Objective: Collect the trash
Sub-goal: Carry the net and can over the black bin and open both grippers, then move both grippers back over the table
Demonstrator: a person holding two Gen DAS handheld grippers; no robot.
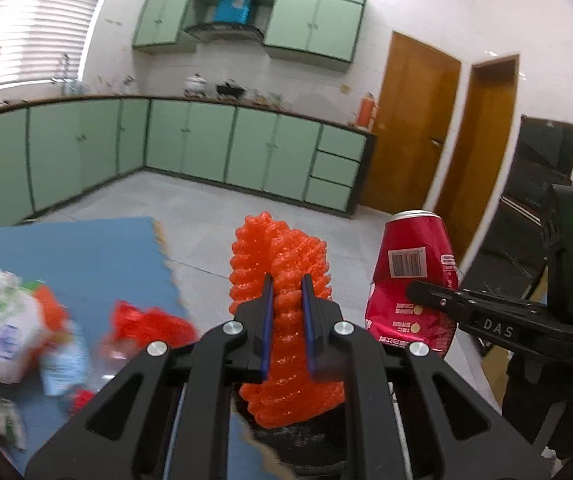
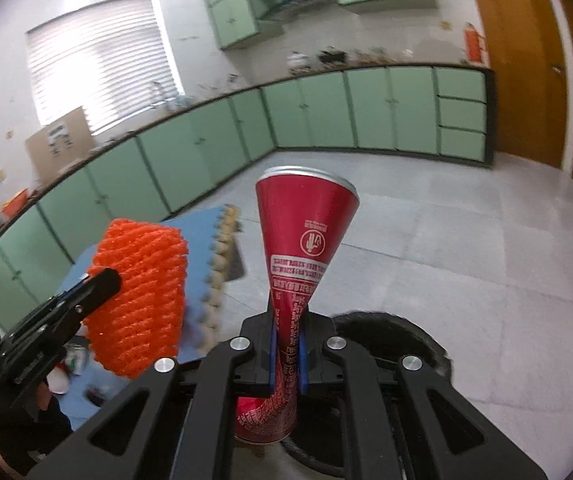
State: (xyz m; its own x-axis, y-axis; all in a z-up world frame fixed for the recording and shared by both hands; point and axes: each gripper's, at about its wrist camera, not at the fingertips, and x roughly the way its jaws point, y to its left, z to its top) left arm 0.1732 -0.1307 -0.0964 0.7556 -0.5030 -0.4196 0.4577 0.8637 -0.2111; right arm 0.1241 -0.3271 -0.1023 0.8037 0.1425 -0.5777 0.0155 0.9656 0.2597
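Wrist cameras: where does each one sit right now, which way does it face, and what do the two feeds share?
Left wrist: sits on the left gripper, faces the green cabinets across the floor; its fingers pinch the orange foam net; the right gripper enters from the right.
Right wrist: sits on the right gripper, faces the same kitchen, tilted; its fingers squeeze the crushed red can above a black bin; the left gripper shows at left.
Shared: net, can, blue mat, cabinets.
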